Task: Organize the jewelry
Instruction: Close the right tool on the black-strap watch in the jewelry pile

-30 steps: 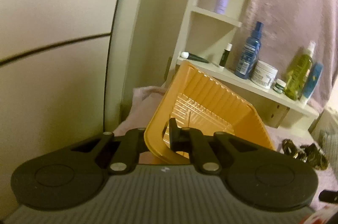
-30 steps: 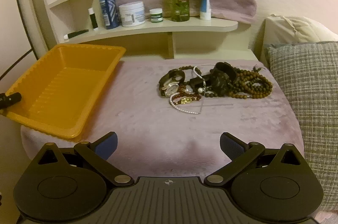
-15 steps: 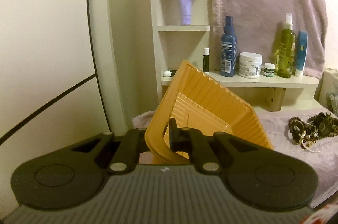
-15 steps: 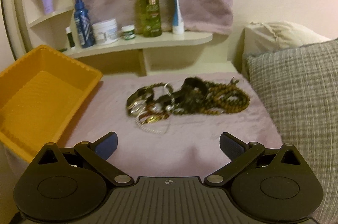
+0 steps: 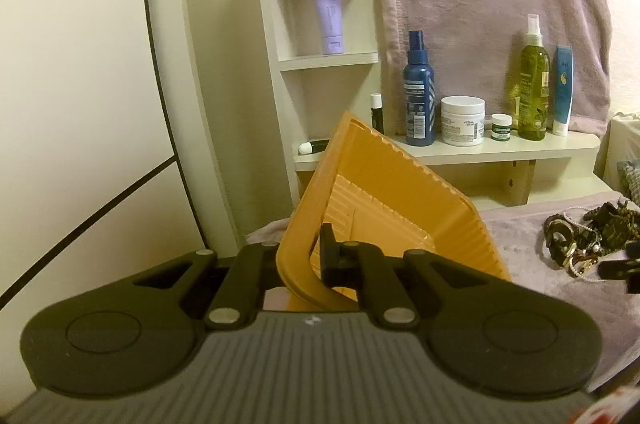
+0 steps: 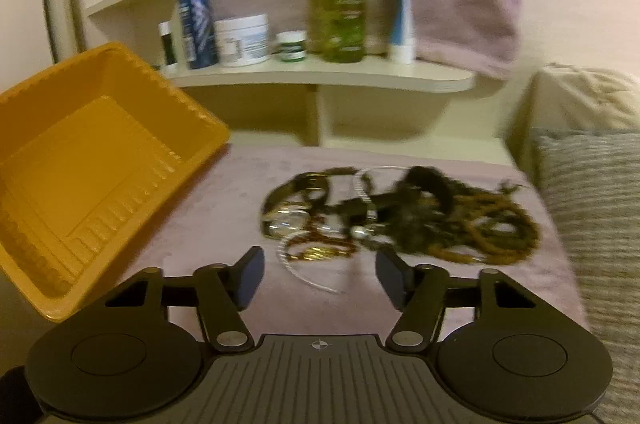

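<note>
My left gripper [image 5: 308,256] is shut on the near rim of an orange plastic tray [image 5: 384,192], which hangs tilted with its far end raised. The right wrist view shows the same tray [image 6: 80,152] at the left, empty. A tangled pile of jewelry [image 6: 400,216] lies on the mauve cover: brown bead strands, a watch, dark bracelets and a white pearl strand. My right gripper [image 6: 320,264] hovers just in front of the pile, jaws closing, pads touching nothing, the pearl strand's loop lying below the gap. The pile [image 5: 580,240] also shows at the left wrist view's right edge.
A cream shelf [image 6: 320,76] behind the pile carries a blue spray bottle [image 6: 196,16], a white jar [image 6: 244,38], a green bottle [image 6: 340,0] and a tube. A mauve towel hangs above it. A grey checked pillow [image 6: 592,192] bounds the right side.
The left gripper's view has rolled upright, with the tray still clamped. My right gripper has moved in low toward the jewelry, and its jaws have narrowed from full width.
</note>
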A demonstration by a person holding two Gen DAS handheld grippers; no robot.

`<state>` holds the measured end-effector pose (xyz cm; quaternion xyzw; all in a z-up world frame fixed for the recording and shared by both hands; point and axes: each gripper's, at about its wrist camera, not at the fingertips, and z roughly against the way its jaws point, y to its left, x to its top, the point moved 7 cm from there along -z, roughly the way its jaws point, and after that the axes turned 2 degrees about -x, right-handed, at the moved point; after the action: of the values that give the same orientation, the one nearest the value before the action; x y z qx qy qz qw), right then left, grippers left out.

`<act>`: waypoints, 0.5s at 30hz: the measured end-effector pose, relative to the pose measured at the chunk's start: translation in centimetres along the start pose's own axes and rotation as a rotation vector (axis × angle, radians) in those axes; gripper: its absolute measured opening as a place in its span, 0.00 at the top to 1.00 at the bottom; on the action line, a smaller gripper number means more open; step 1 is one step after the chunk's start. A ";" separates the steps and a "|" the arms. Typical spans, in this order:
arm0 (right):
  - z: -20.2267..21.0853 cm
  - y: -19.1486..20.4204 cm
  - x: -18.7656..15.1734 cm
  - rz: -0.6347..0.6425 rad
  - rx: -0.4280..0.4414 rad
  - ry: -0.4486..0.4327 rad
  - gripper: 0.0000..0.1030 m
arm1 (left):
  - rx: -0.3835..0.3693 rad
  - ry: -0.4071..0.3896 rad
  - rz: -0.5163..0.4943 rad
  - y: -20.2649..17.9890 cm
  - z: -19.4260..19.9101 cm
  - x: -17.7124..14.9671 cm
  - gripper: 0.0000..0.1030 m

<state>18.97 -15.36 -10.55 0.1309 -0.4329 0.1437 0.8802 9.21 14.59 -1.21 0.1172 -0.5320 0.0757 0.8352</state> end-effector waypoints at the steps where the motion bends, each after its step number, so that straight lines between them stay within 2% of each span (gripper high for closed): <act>1: -0.5 0.2 0.1 0.008 0.007 0.003 0.42 | -0.001 0.000 -0.001 0.0 0.0 0.0 0.93; 9: -4.3 2.0 1.5 0.128 0.014 -0.005 0.42 | -0.015 0.009 0.008 -0.1 -0.3 0.1 0.93; 15: -7.0 2.1 1.4 0.165 0.019 0.035 0.42 | -0.019 0.012 0.018 0.0 -0.4 0.1 0.93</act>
<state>24.06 -10.77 -13.37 0.1008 -0.4256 0.2222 0.8714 9.60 14.71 -1.25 0.1039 -0.5288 0.0789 0.8387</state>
